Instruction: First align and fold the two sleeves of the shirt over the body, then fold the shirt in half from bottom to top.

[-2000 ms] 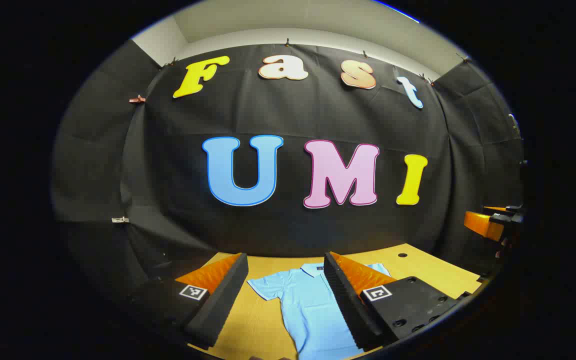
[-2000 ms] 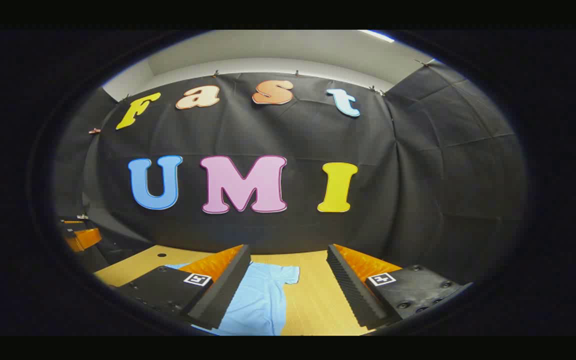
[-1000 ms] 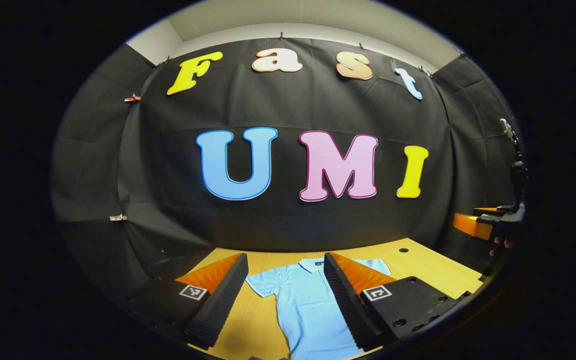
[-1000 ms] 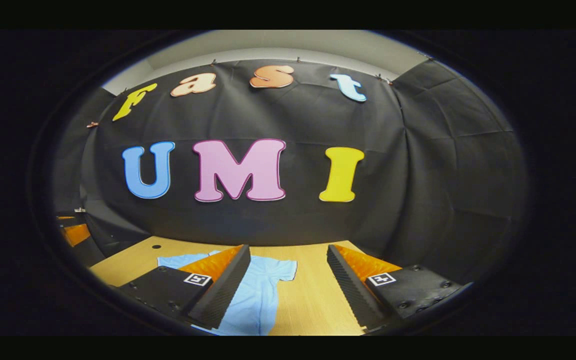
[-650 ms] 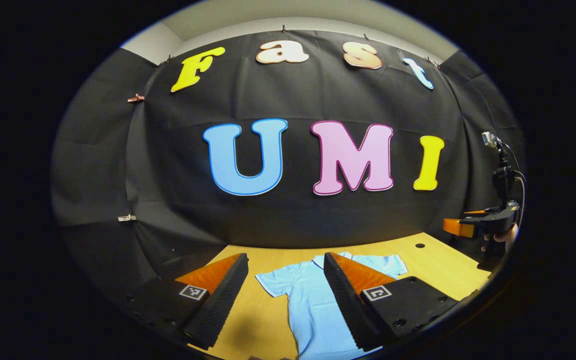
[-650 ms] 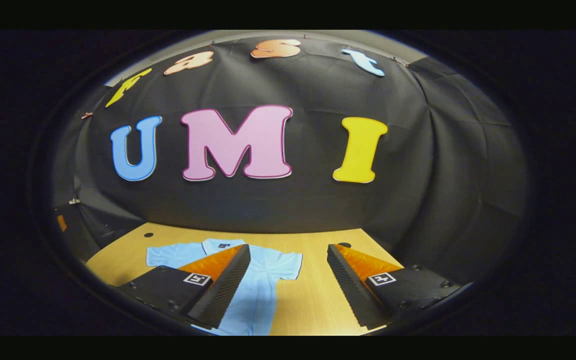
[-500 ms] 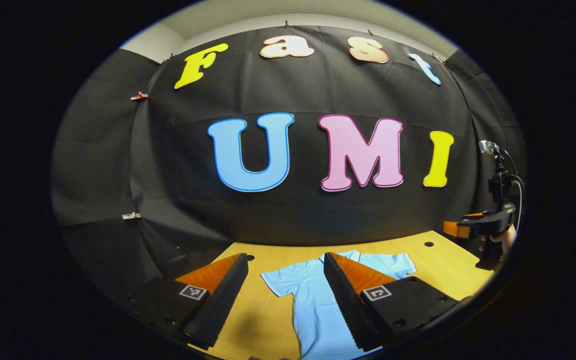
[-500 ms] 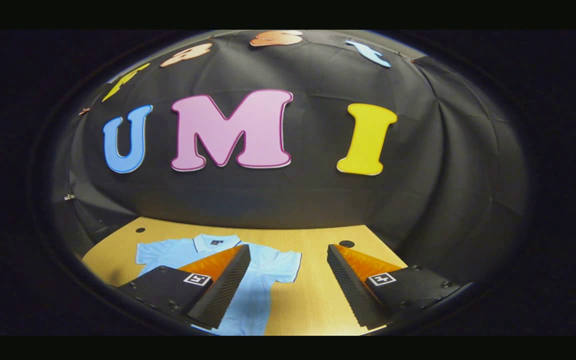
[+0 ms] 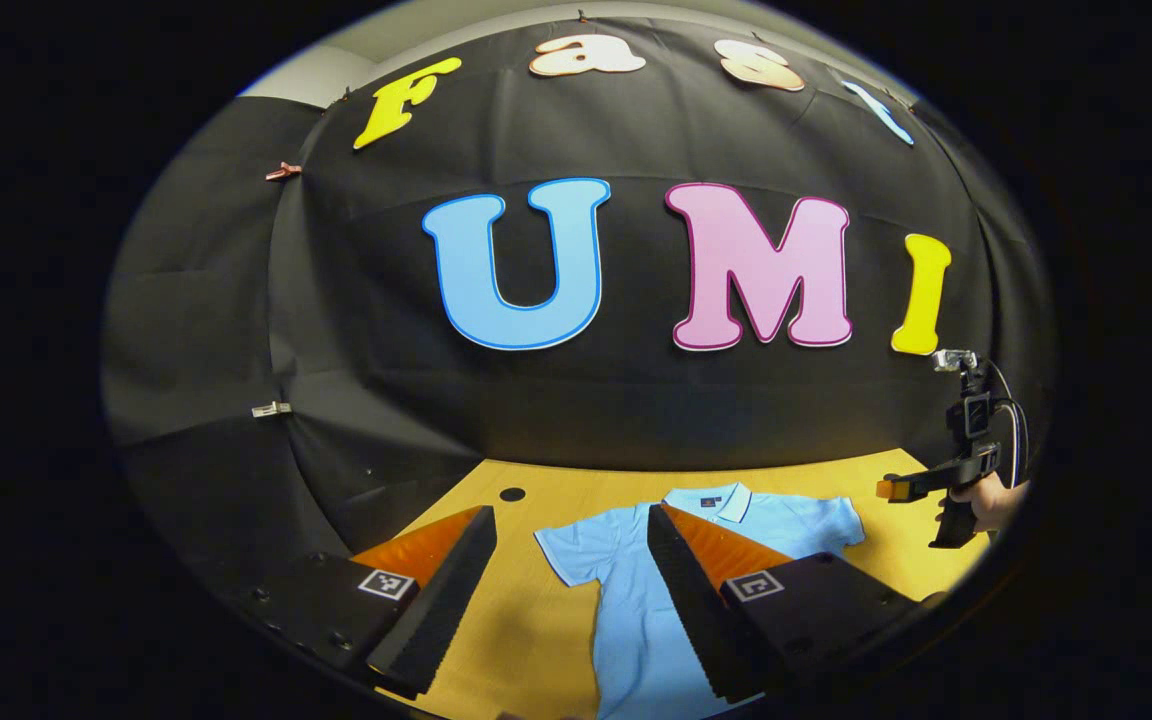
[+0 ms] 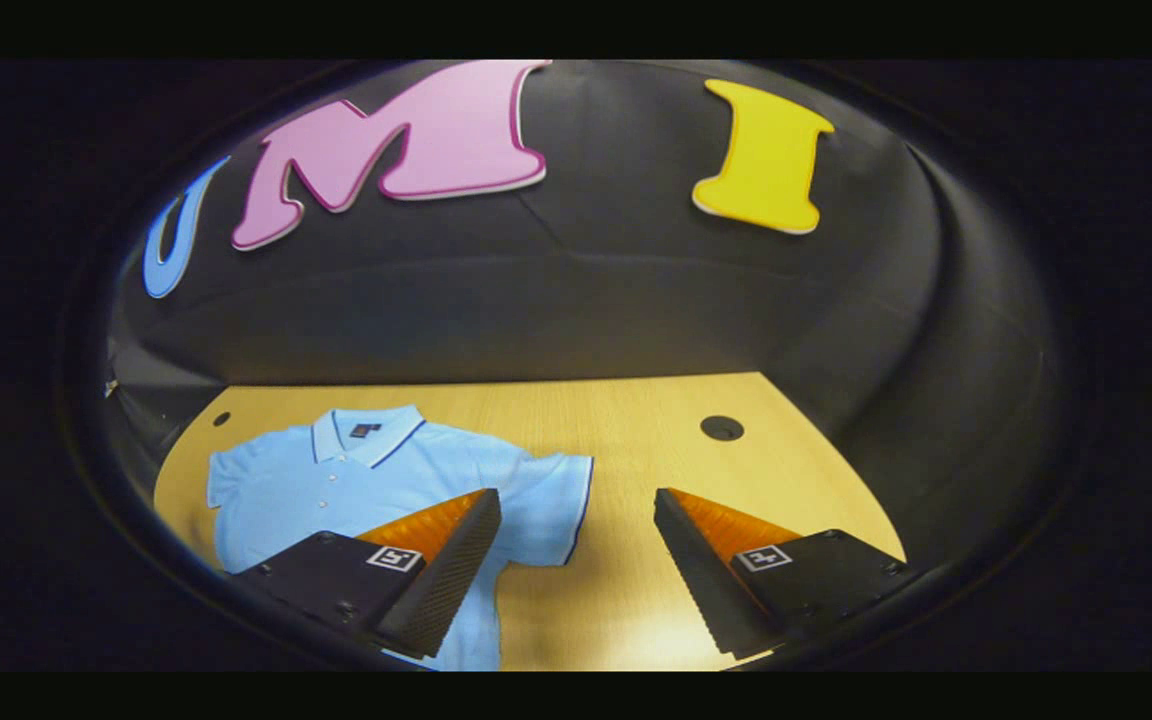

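Lying flat and face up on the wooden bench [image 10: 636, 420], a light blue polo shirt [image 10: 356, 480] waits with both short sleeves spread out to the sides and its collar toward the black cloth wall [image 9: 386, 350]. Above its near edge, the left gripper [image 9: 568, 590] hovers with its fingers parted and nothing between them; one finger crosses the shirt's chest in the left gripper view, the other sits over bare wood. The right gripper [image 10: 576, 570] hangs over the shirt's right side, its fingers likewise spread and empty, one above the sleeve [image 10: 551, 505] and the other above the bench. Off at the edge of the left gripper view, a hand [image 9: 986, 497] holds that right gripper above the bench's far corner; its fingers there are too small to judge. Round holes [image 10: 722, 428] dot the bench top near the wall.
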Demonstrator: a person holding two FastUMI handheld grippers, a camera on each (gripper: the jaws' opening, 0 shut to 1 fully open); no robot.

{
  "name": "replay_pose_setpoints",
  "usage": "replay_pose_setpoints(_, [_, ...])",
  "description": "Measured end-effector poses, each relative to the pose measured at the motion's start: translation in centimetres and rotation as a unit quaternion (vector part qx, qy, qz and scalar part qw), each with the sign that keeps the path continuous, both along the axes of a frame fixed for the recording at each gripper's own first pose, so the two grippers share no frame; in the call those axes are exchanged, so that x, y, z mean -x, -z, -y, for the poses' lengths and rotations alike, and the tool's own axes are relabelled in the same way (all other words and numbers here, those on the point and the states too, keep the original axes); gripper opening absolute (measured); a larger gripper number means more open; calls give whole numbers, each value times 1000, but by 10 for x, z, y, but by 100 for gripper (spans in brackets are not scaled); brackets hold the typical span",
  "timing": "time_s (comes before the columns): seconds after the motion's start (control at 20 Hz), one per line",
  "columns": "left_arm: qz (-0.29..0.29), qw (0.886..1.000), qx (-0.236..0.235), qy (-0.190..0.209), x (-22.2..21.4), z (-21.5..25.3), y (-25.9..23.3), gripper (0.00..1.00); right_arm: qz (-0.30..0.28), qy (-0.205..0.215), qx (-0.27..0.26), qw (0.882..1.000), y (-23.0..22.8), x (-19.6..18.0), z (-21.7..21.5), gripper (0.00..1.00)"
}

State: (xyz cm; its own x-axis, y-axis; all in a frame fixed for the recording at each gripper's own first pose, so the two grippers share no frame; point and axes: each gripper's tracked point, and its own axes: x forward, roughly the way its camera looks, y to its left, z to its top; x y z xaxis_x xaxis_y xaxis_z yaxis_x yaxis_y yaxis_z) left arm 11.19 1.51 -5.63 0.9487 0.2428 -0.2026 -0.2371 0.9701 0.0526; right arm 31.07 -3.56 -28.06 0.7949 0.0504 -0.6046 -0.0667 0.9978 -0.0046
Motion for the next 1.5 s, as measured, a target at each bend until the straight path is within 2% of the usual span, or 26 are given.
replay_pose_setpoints(0.15, [-12, 1000, -1, 3, -10, 3, 5, 98, -44, 1, -6, 999, 41, -17, -1, 97])
replay_pose_setpoints(0.3, [-21, 1000, 0, 4, -18, 5, 12, 97, -85, 17, -29, 996, 76, -25, -2, 95])
replay_pose_setpoints(0.35, [-23, 1000, 1, 5, -21, 7, 14, 97, -97, 24, -35, 994, 84, -28, -1, 97])
replay_pose_setpoints(0.4, [-24, 1000, 2, 7, -23, 9, 15, 98, -109, 28, -41, 993, 92, -29, -1, 96])
replay_pose_setpoints(0.45, [-25, 1000, 3, 8, -25, 11, 15, 98, -117, 31, -44, 992, 98, -29, -1, 91])
replay_pose_setpoints(0.5, [-25, 1000, 4, 9, -27, 13, 16, 98, -121, 35, -43, 991, 103, -31, 1, 93])
replay_pose_setpoints(0.55, [-25, 1000, 5, 10, -30, 14, 16, 98, -121, 36, -38, 991, 106, -33, 2, 90])
replay_pose_setpoints(0.6, [-26, 1000, 5, 9, -30, 16, 17, 97, -112, 34, -32, 993, 105, -38, 4, 81])
replay_pose_setpoints(0.7, [-26, 1000, 7, 9, -31, 19, 18, 97, -110, 24, -12, 994, 107, -37, 4, 76])
replay_pose_setpoints(0.75, [-26, 1000, 8, 10, -31, 20, 18, 97, -113, 12, 4, 994, 109, -36, 4, 69])
replay_pose_setpoints(0.8, [-27, 1000, 9, 11, -31, 21, 21, 98, -105, -3, 7, 994, 105, -38, -1, 71])
replay_pose_setpoints(0.85, [-28, 1000, 10, 9, -29, 21, 21, 97, -106, -11, 10, 994, 110, -36, -7, 67])
replay_pose_setpoints(0.9, [-28, 1000, 11, 8, -28, 21, 22, 98, -103, -16, 9, 995, 110, -37, -11, 47])
replay_pose_setpoints(0.95, [-28, 1000, 12, 5, -26, 20, 22, 98, -106, -16, 5, 994, 110, -36, -14, 45])
replay_pose_setpoints(1.0, [-28, 999, 14, 4, -23, 20, 24, 97, -104, -12, 4, 994, 106, -37, -12, 31])
replay_pose_setpoints(1.15, [-30, 999, 18, 0, -16, 17, 25, 98, -107, 4, -6, 994, 108, -38, -14, 4])
replay_pose_setpoints(1.25, [-30, 999, 19, -2, -11, 14, 27, 98, -107, 7, -12, 994, 107, -39, -14, 4])
replay_pose_setpoints(1.3, [-31, 999, 20, -3, -9, 12, 29, 98, -109, 10, -15, 994, 107, -39, -14, 9])
replay_pose_setpoints(1.35, [-33, 999, 20, -4, -7, 10, 30, 97, -110, 11, -16, 994, 106, -38, -14, 4])
replay_pose_setpoints(1.4, [-33, 999, 19, -4, -5, 8, 32, 97, -111, 11, -11, 994, 104, -38, -13, 3])
replay_pose_setpoints(1.45, [-34, 999, 20, -5, -3, 5, 32, 97, -106, 9, -8, 994, 102, -38, -15, 9])
replay_pose_setpoints(1.5, [-33, 999, 21, -7, -1, 3, 33, 97, -99, 7, -5, 995, 96, -40, -17, 9])
